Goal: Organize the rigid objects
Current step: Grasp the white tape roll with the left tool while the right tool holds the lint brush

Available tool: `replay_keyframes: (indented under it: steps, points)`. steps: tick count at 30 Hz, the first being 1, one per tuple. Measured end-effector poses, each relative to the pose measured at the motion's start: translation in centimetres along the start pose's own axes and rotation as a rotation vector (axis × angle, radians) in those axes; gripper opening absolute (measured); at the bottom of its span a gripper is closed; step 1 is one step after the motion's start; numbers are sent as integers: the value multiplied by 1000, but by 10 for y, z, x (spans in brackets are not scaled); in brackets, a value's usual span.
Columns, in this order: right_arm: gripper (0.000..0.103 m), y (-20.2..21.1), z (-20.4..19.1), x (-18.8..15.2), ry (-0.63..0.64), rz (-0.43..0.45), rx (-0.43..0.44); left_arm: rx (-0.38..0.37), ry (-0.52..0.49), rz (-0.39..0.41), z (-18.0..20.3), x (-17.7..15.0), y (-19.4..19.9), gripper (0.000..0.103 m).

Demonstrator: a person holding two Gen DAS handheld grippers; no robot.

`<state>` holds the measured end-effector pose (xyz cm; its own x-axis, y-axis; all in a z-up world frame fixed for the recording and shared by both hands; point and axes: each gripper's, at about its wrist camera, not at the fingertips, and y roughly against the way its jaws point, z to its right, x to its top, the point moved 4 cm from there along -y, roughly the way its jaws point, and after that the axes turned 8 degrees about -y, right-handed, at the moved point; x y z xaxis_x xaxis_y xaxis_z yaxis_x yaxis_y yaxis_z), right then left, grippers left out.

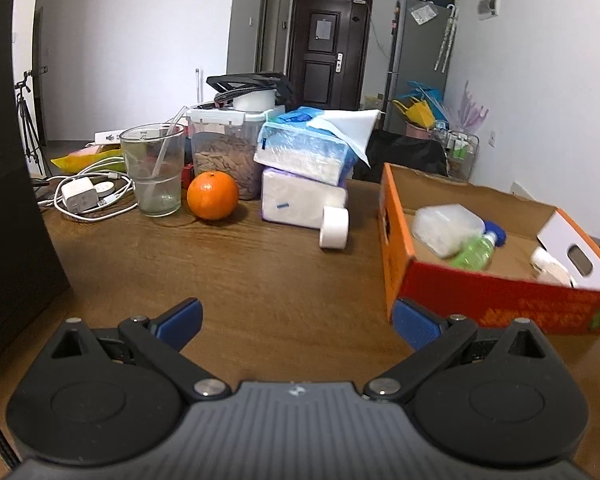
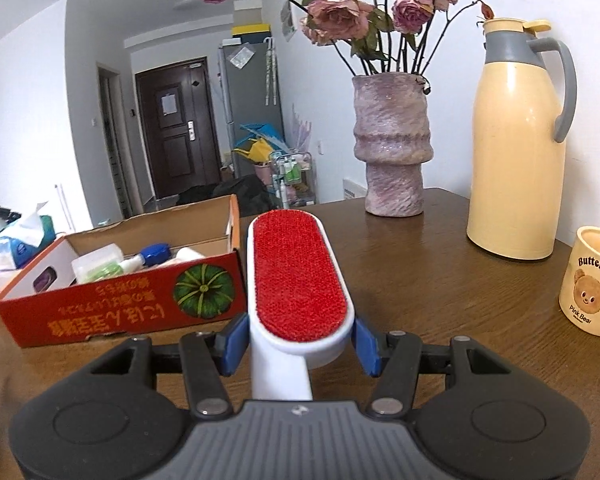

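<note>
My right gripper [image 2: 300, 344] is clamped on a lint brush [image 2: 298, 280], its blue pads pressed against the white sides just below the red bristle face, which points up and away from me over the wooden table [image 2: 440, 280]. Just left of the brush sits the red cardboard box [image 2: 120, 312], open on top, holding a green bottle [image 2: 108, 269], a blue-capped bottle [image 2: 152, 254] and a clear plastic tub [image 2: 96, 258]. A vase of dried roses [image 2: 392, 144] and a cream thermos [image 2: 516, 152] stand near the table's far edge, with a bear mug [image 2: 592, 284] at the right edge. My left gripper [image 1: 298, 322] hangs with fingers wide apart, holding nothing, above bare wood beside the box's near corner; an orange [image 1: 213, 196] and a glass [image 1: 154, 168] stand farther back.
</note>
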<state>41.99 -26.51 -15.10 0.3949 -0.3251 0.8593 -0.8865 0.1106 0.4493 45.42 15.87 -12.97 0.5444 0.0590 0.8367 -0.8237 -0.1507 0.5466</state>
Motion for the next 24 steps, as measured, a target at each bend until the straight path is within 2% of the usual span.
replay_keyframes:
  steps: [16, 24]
  points:
    - [55, -30, -3, 14, -18, 39, -30, -37, -44, 38, 1, 44, -72, 103]
    - [55, -50, -6, 23, -35, 51, -47, -68, -88, 25, 6, 59, -106, 100]
